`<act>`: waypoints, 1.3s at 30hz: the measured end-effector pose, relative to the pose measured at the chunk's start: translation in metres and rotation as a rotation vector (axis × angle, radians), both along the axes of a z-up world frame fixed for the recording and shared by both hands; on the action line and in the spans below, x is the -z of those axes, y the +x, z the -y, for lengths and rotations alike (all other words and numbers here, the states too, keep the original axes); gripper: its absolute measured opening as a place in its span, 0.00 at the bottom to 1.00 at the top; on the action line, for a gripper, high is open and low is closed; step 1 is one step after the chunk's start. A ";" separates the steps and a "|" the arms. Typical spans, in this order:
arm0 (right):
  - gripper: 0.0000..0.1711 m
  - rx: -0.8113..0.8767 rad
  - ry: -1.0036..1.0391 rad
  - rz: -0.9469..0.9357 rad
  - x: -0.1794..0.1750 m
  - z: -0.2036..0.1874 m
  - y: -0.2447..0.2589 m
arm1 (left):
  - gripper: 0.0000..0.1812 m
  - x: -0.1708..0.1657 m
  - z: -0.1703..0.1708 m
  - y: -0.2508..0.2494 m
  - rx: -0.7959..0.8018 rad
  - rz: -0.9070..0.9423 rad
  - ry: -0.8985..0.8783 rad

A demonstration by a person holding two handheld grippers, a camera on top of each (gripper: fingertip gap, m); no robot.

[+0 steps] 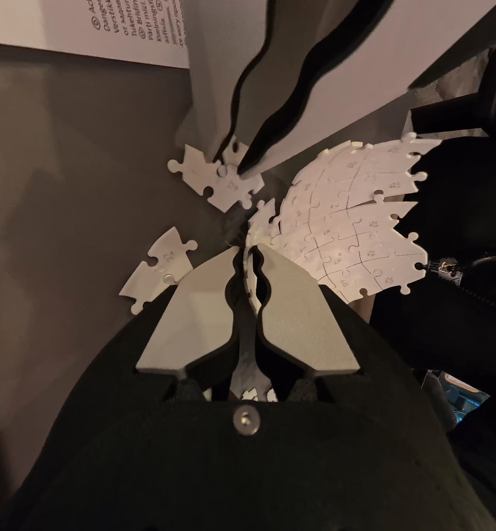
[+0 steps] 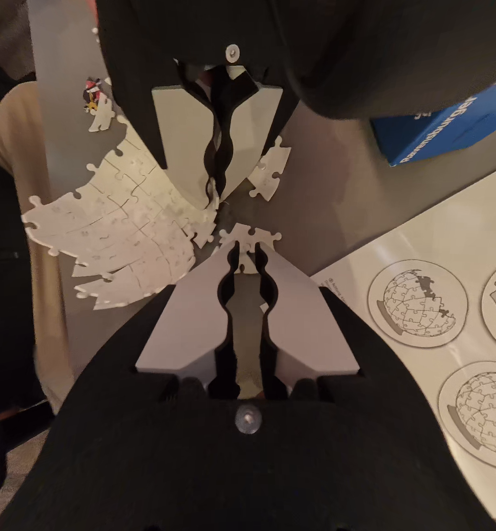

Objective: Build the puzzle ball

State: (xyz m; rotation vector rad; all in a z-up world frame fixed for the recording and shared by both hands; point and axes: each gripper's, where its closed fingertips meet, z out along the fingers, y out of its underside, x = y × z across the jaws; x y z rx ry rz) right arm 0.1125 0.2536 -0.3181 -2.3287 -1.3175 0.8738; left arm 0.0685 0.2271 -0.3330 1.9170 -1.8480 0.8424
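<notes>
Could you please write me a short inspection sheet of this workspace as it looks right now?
Surface: grey tabletop, matte, dim light.
Job's things: curved white assembled shell, printed side away; joined pair of pieces; loose piece lying flat.
Clutter: instruction sheet with round diagrams; blue box at the far edge.
Grippers: left gripper clamped on the shell's rim; right gripper nipping the joined pair, close to the shell's edge.
Cables: nothing seen.
Surroundings: a person's dark sleeve and beige clothing beside the table; the rest is too dark to tell.

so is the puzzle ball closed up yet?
No. The puzzle ball is an open curved shell, white inner side showing, with a jagged unfinished edge.
</notes>
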 end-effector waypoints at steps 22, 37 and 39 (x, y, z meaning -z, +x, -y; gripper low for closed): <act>0.00 0.103 0.055 0.066 0.016 -0.011 0.003 | 0.09 0.000 -0.012 0.002 0.003 0.110 0.250; 0.08 -0.111 0.221 0.098 -0.002 0.010 0.016 | 0.16 -0.021 -0.011 -0.006 0.000 0.151 0.339; 0.10 -0.151 0.217 0.122 0.003 0.015 0.016 | 0.17 -0.019 -0.007 -0.015 -0.023 0.120 0.344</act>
